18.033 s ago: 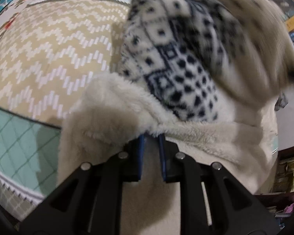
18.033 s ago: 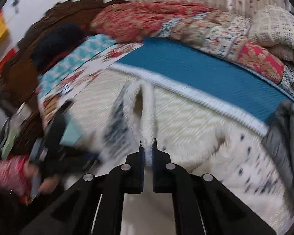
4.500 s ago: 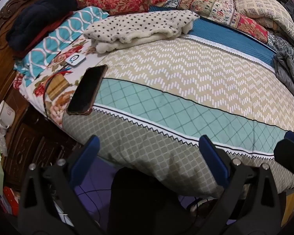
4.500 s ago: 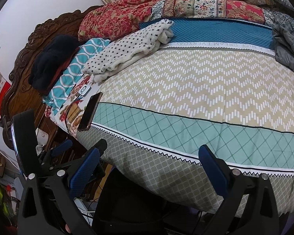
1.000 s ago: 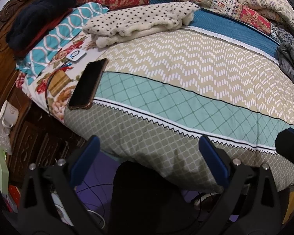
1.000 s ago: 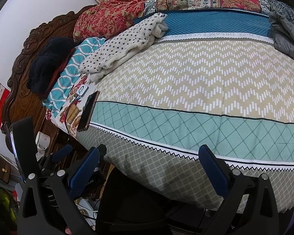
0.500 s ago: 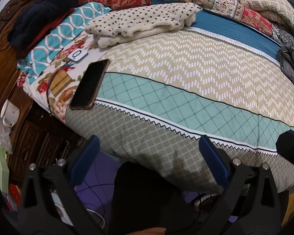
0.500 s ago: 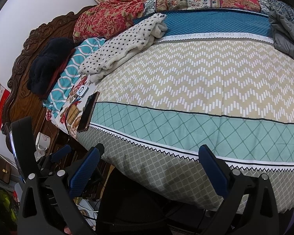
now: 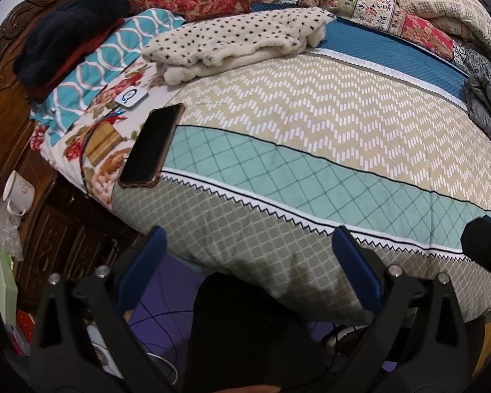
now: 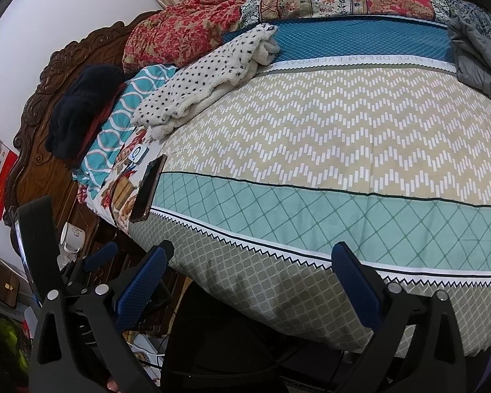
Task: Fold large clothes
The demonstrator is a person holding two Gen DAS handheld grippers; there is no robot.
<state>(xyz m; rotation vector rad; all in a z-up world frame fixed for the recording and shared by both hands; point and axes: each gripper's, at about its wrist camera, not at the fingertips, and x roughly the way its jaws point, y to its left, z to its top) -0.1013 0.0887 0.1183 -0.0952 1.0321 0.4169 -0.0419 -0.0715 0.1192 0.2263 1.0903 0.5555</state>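
Note:
A cream fleece garment with black dots (image 9: pixel 239 41) lies folded at the far left of the bed, next to the pillows; it also shows in the right wrist view (image 10: pixel 206 75). My left gripper (image 9: pixel 248 245) is wide open and empty, held off the bed's near edge, far from the garment. My right gripper (image 10: pixel 248 262) is wide open and empty, also off the near edge. The left gripper's body shows at lower left in the right wrist view (image 10: pixel 91 262).
A patterned quilt (image 9: pixel 311 137) covers the bed. A phone (image 9: pixel 152 145) and a small white device (image 9: pixel 131 97) lie at its left edge. A grey jacket (image 10: pixel 474 59) lies at the right. A dark bundle (image 9: pixel 65 26) rests by the wooden headboard. A mug (image 9: pixel 18 193) stands on the nightstand.
Eighteen seconds ago both grippers were shut on the fleece garment. Now it lies folded at the far left and both grippers are open. In the last second the views barely shifted.

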